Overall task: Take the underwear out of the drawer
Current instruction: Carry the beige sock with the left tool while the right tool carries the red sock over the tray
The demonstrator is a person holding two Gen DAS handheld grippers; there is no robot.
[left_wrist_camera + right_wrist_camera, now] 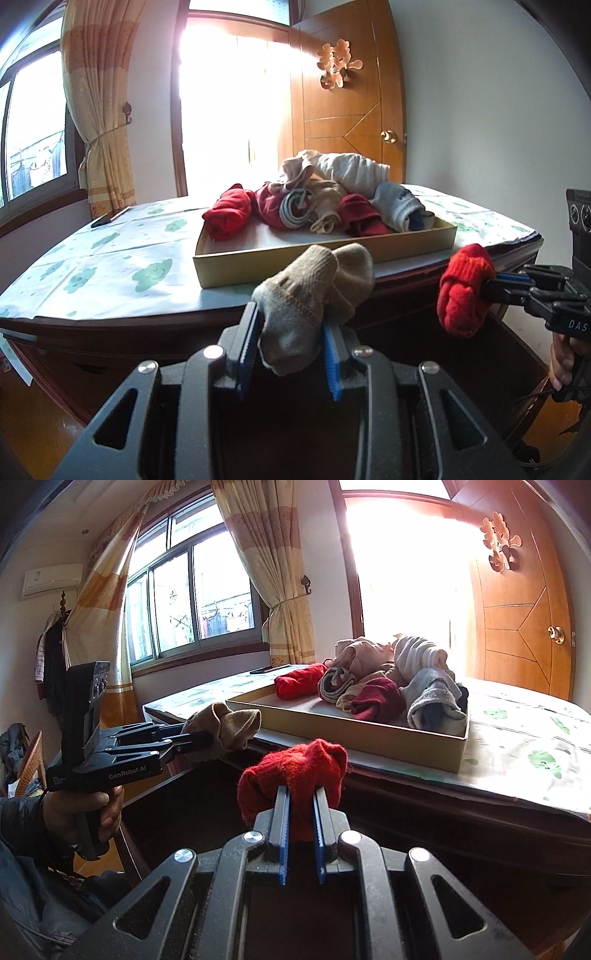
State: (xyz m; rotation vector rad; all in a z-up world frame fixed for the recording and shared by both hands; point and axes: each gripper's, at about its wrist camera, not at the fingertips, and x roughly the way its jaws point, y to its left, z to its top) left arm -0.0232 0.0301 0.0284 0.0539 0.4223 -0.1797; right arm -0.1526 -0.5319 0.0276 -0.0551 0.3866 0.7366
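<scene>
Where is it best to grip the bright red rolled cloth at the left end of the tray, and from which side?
Probably grip the red roll across its thick middle, coming from the near open side of the tray. It lies alone there, apart from the heap, with bare tray floor in front.

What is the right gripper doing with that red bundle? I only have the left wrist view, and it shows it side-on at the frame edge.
Observer: The right wrist view shows the right gripper shut on the red sock, with both pads pressed into the knit.
Operator: And who is holding my left gripper?
Observer: A hand in a dark sleeve grips its handle. The left gripper pinches the beige sock at its tips.
Operator: Is there anything left of the window?
Observer: A wall air conditioner, and below it clothes hanging on a stand.
</scene>
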